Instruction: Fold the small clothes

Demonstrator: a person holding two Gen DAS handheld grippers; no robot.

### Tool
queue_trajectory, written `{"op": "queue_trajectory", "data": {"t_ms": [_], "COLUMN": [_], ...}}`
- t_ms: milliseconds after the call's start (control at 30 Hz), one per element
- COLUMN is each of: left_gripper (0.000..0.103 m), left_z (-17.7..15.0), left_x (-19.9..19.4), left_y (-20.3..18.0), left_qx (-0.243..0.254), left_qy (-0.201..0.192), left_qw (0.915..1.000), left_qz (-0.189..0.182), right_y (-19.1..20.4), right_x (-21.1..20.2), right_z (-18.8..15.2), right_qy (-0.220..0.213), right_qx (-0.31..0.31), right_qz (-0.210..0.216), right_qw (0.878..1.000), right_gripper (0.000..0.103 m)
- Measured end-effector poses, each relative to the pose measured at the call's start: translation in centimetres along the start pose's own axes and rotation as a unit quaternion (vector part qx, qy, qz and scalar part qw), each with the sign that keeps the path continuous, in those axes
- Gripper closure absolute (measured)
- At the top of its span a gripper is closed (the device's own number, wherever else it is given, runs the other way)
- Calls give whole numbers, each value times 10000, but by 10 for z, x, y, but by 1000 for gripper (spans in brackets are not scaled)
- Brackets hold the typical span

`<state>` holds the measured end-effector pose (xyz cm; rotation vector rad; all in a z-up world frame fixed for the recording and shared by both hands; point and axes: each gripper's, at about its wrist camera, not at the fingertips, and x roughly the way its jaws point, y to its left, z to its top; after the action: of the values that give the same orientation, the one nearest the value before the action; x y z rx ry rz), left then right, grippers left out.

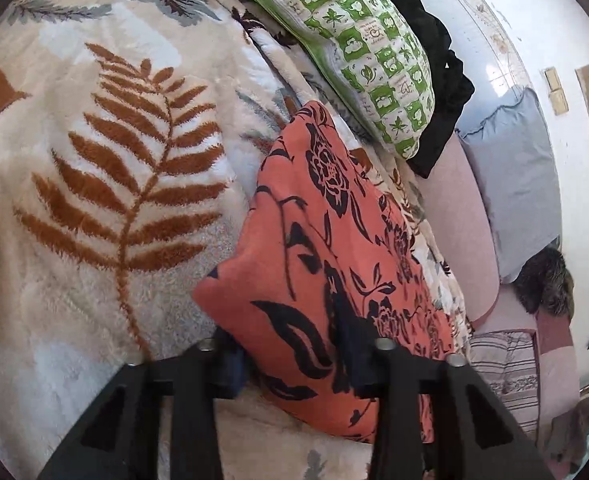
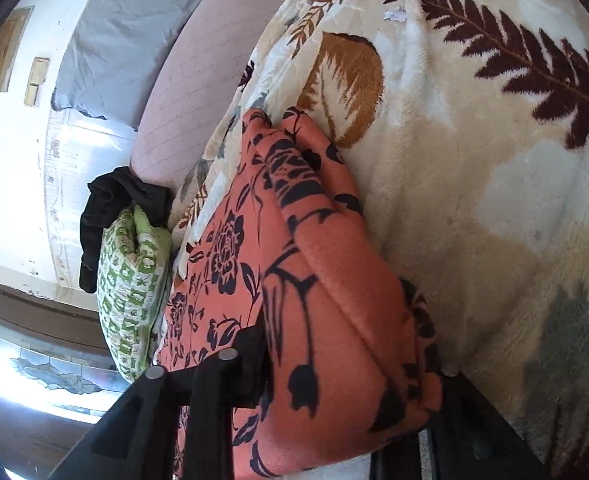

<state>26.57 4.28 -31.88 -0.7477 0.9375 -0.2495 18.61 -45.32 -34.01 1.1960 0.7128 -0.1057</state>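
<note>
cloth is the whole matter: the coral garment with black flowers (image 1: 334, 264) lies on the leaf-print fleece blanket (image 1: 94, 160) of a bed, beside a green checked pillow (image 1: 358, 48) with a black garment (image 1: 438, 80) behind it. going left to right, the left gripper (image 1: 294, 368) has its jaws closed on the near edge of the garment, fabric bunched between them; in its view the piece runs long from the jaws away toward the pillow, narrower at the far end.

the right gripper (image 2: 346, 372) likewise has its jaws pinched on a thick fold of the same garment (image 2: 318, 280), whose ridge climbs away from the jaws to a crumpled tip against the blanket (image 2: 474, 160).

judged from its drape and soft creases, it is light, limp knit, not slippery and not fragile; it will sag between two grips and hold no shape. corners or hem edges look like the best holds, kept taut along the long axis so a fold lands flat.
</note>
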Motion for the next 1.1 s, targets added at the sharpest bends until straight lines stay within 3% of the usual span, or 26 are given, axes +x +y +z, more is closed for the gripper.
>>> {"op": "queue_trajectory", "data": {"t_ms": [133, 300, 400, 533, 600, 633, 667, 733, 800, 833, 867, 933, 1000, 1100], "left_gripper": [83, 86, 86, 85, 82, 80, 71, 64, 50, 48, 48, 51, 75, 75], "left_z": [0, -2, -8, -29, -38, -39, -39, -35, -31, -31, -30, -27, -23, -23], "left_x": [3, -24, -42, -59, -53, -45, -37, -38, -38, -38, -38, -37, -37, -35], "left_y": [-4, -25, -30, -18, -7, 1, 11, 25, 27, 25, 22, 13, -1, -19], "left_qx": [185, 707, 756, 736, 609, 442, 180, -379, -572, -564, -502, -220, 98, 608], "left_qy": [-88, -422, -425, -226, -56, 101, 271, 263, 345, 361, 345, 176, -51, -275], "left_qw": [9998, 9963, 9952, 9966, 9980, 9985, 9987, 9989, 9973, 9973, 9978, 9995, 9999, 9978], "left_qz": [4, -256, -448, -297, 152, 305, 391, 4, -292, -316, -266, -158, -99, 59], "right_y": [13, 34, 44, 40, 31, 25, 16, -5, -8, -5, 0, 13, 32, 76], "right_x": [-6, -30, -57, -93, -95, -90, -83, -78, -94, -105, -117, -134, -142, -123], "right_z": [-4, -16, -32, -45, -47, -49, -50, -52, -53, -56, -59, -68, -80, -96], "right_qy": [-255, -639, -822, -955, -756, -558, -287, 126, 56, -80, -233, -281, -326, -204], "right_qx": [-367, -846, -1070, -1006, -1030, -977, -809, -118, 137, 75, 7, -242, -780, -1835], "right_qz": [-143, -177, -181, -239, -527, -803, -1110, -1270, -1162, -1248, -1278, -1157, -1089, -947], "right_qw": [9989, 9942, 9907, 9900, 9904, 9904, 9901, 9918, 9931, 9921, 9915, 9926, 9905, 9782], "right_gripper": [84, 86, 86, 86, 86, 82, 79, 71, 60, 45, 38, 38, 38, 54]}}
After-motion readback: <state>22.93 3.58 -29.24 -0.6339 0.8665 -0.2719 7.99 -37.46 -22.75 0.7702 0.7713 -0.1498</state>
